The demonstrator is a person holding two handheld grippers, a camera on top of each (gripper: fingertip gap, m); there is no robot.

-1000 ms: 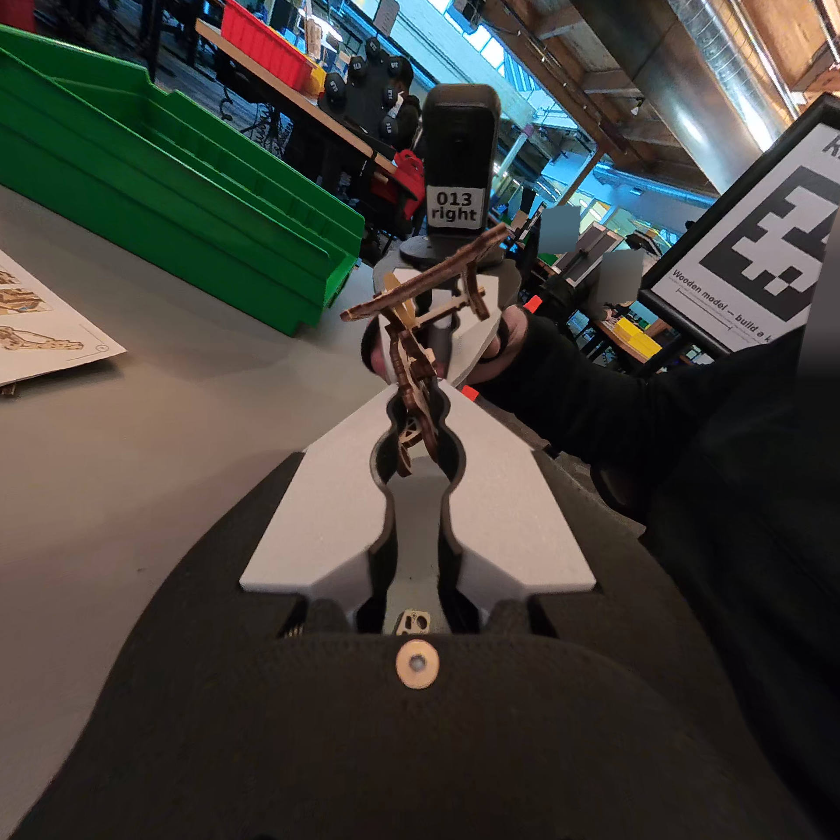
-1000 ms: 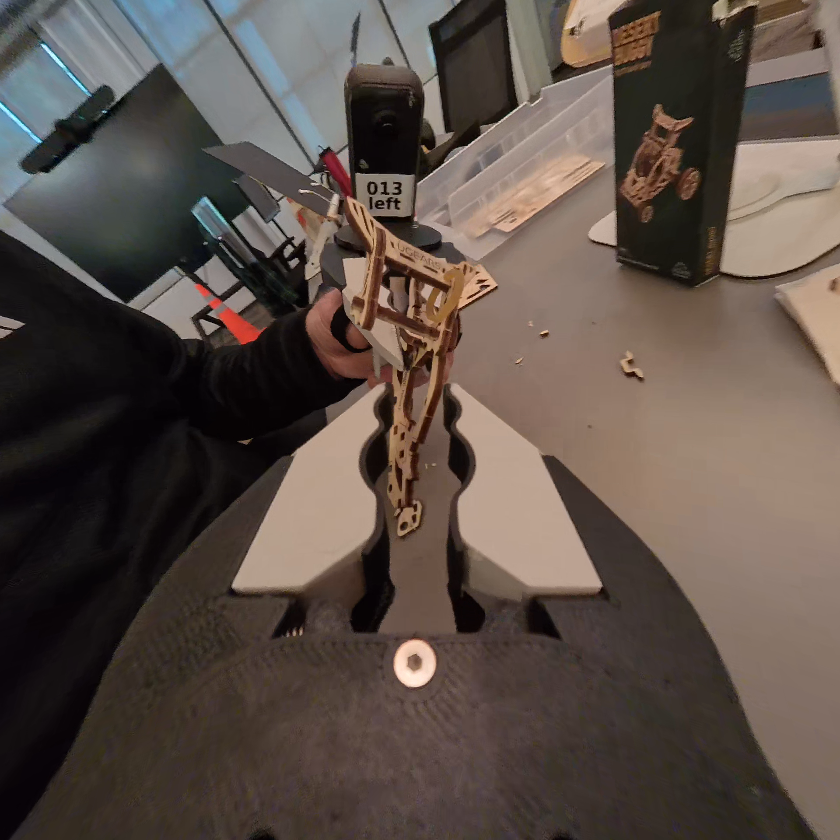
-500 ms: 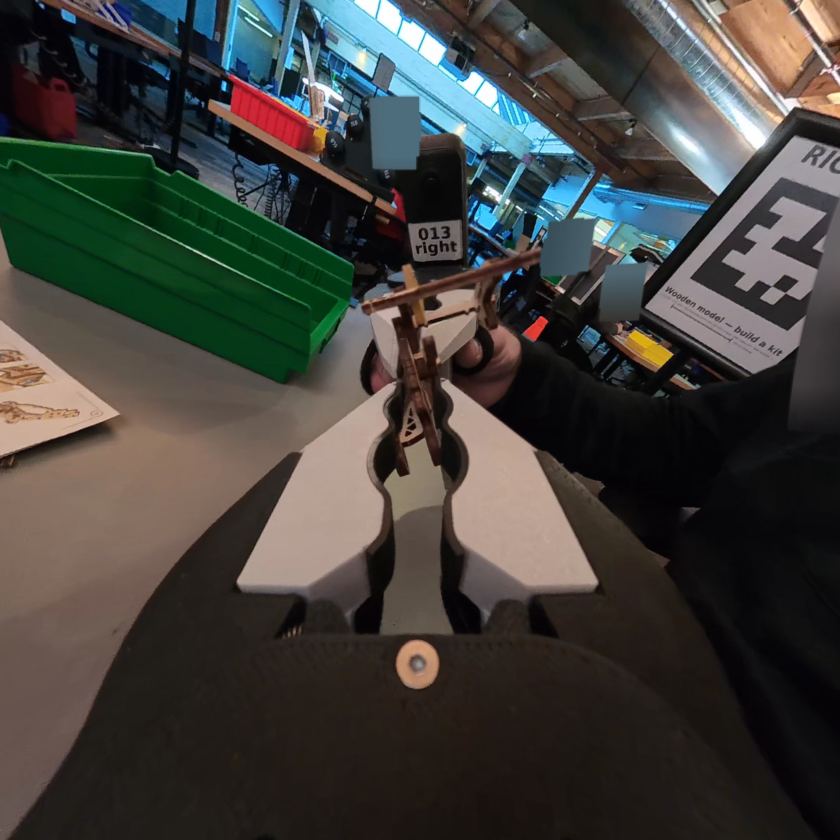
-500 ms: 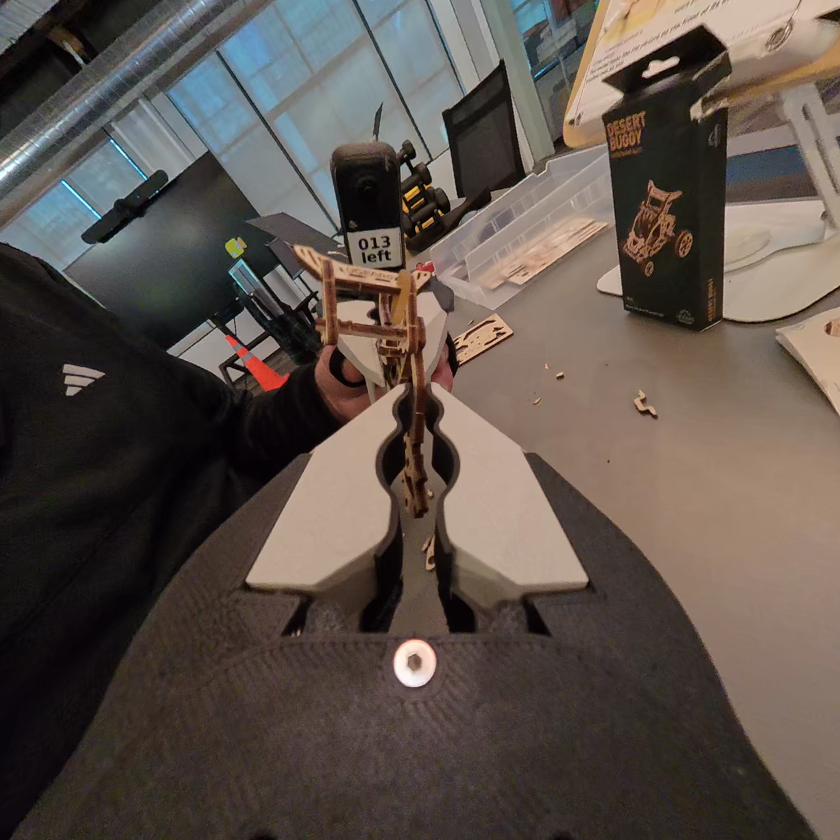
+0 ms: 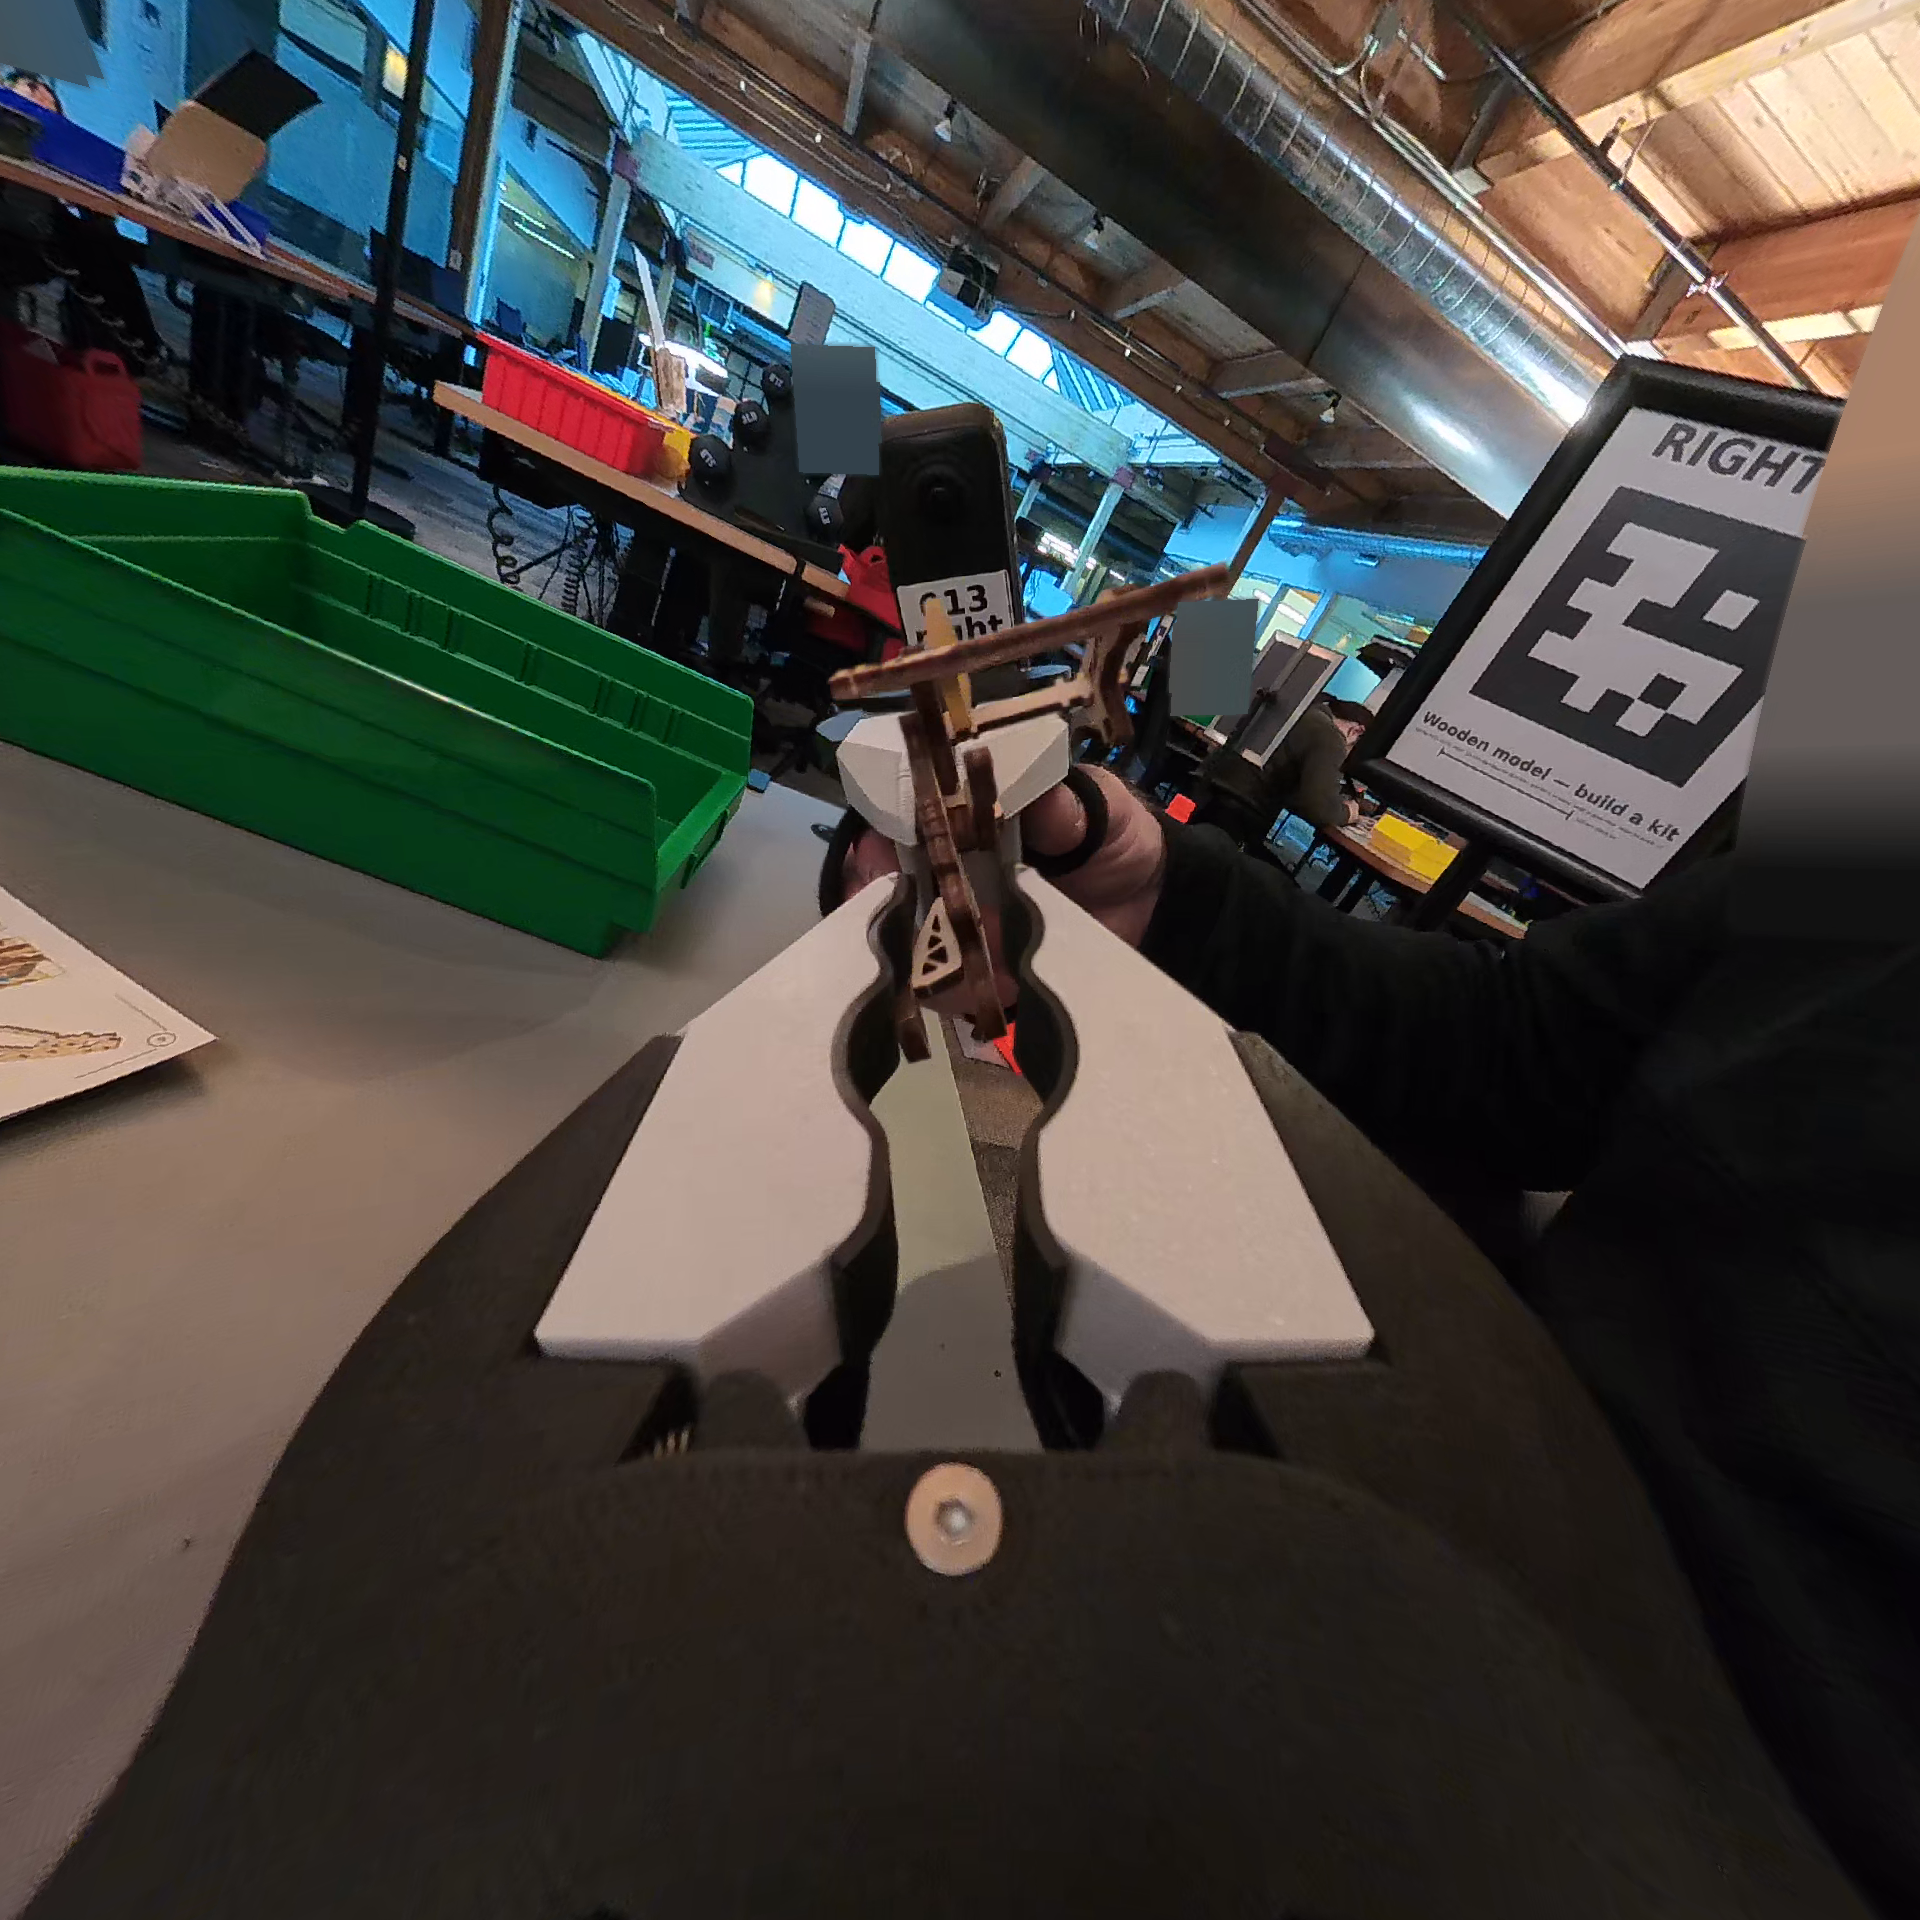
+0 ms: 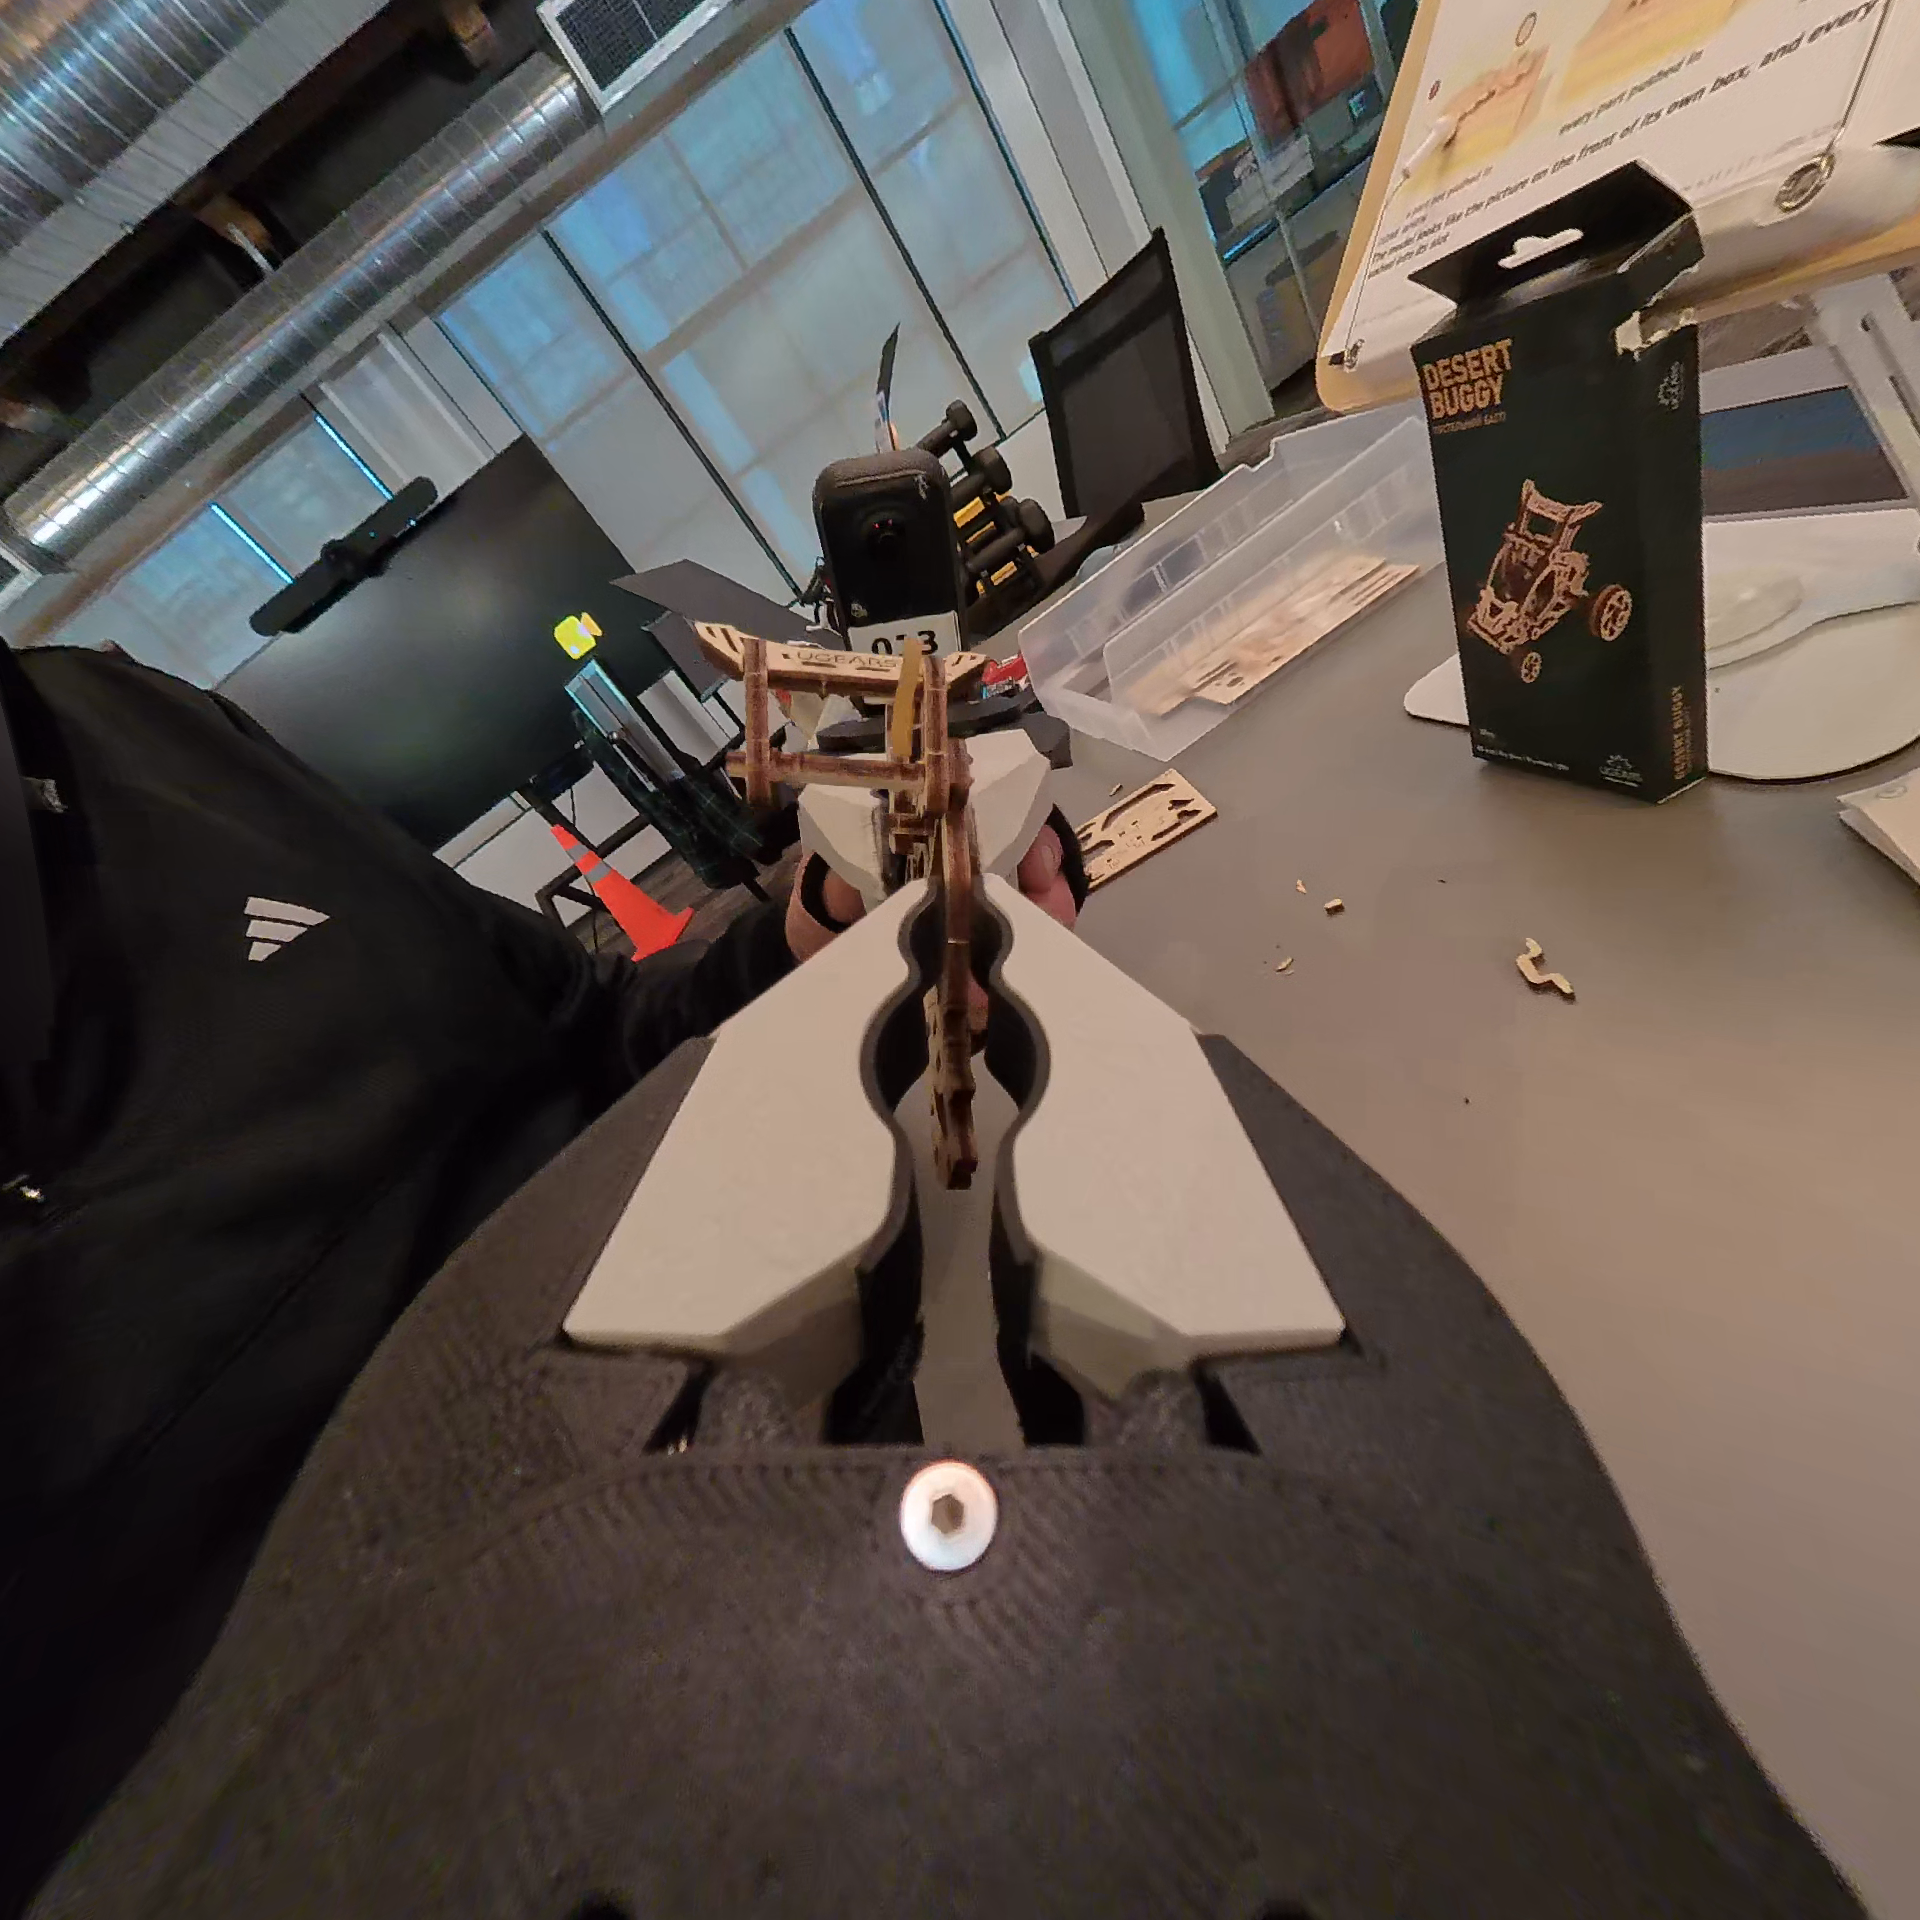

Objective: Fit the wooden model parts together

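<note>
Both claws faced each other above the grey counter [image 5: 343, 1049], sharing one wooden model [image 5: 951, 831]. The left claw [image 5: 954, 914] had its white fingers [image 5: 769, 1101] nearly together at the tips, with the model's lower flat piece sitting between them; whether they actually pinched it, can't tell — gap visible either side in the left wrist view. The right claw [image 6: 951, 904] was clamped on the model [image 6: 940, 935], tips pressed against a thin upright plate running down between its fingers [image 6: 1122, 1101]. The model's top crossbars stuck out above both claws, tilted, held in the air clear of the counter.

The opposite claw showed beyond the model in each view, a hand [image 5: 1107, 852] gripping its handle, black sleeve behind.

Left wrist view: green bins [image 5: 343, 675] on the counter at far left, printed sheet [image 5: 73, 1029] at the left edge, framed sign [image 5: 1621, 644] at right.

Right wrist view: black kit box [image 6: 1558, 571] standing upright at right, clear tray [image 6: 1226, 613] holding wooden sheets behind it, a punched wooden sheet [image 6: 1148, 821] lying flat, small wood scraps [image 6: 1543, 966] scattered on the counter.
</note>
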